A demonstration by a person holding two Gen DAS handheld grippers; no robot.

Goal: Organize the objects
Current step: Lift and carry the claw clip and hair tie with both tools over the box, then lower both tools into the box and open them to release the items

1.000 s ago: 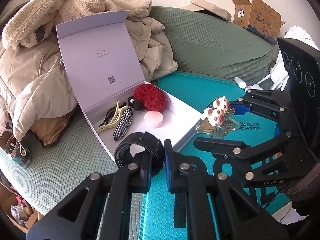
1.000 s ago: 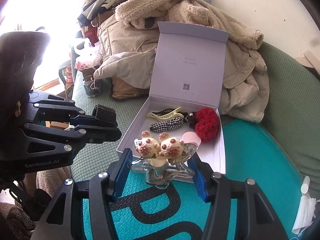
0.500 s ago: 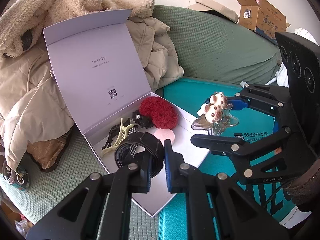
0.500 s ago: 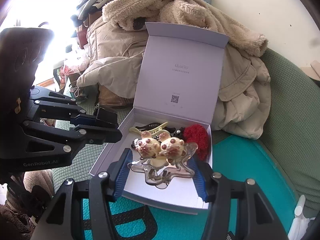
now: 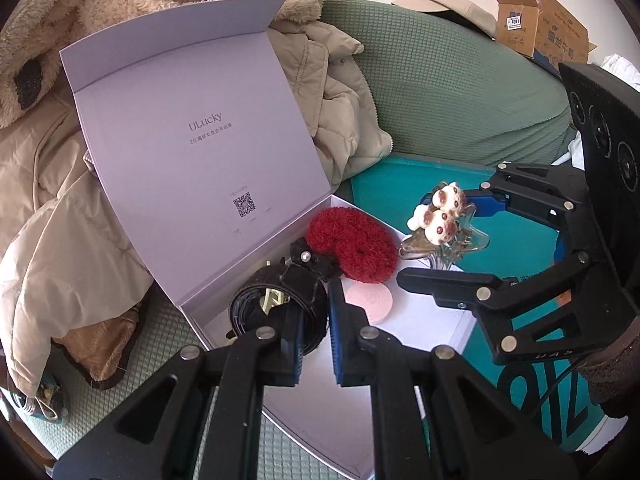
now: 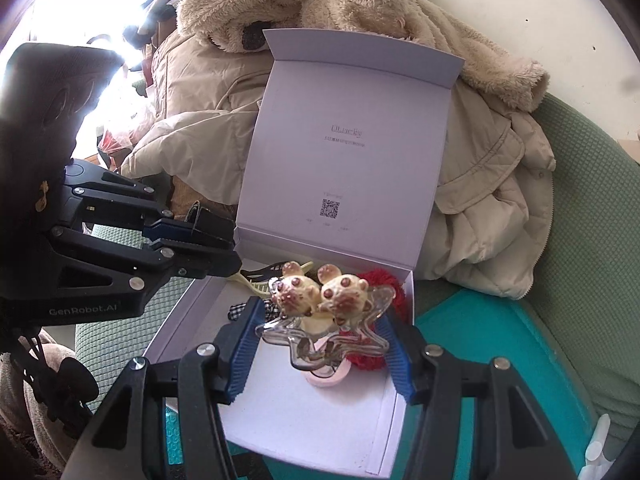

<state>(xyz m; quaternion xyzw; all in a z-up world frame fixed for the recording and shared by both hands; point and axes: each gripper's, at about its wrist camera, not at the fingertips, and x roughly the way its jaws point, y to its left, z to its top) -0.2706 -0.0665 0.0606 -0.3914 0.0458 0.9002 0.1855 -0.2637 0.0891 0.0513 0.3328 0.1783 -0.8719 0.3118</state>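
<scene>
Right tongs grip bear clip, seemingly above box.

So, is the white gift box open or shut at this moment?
Open. The white gift box has its hinged lid standing up against the beige coats, and the red fluffy scrunchie lies visible inside.

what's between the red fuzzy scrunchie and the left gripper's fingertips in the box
In the left wrist view, a round pink compact lies on the box floor between the red scrunchie and the left gripper, which holds a black band.
</scene>
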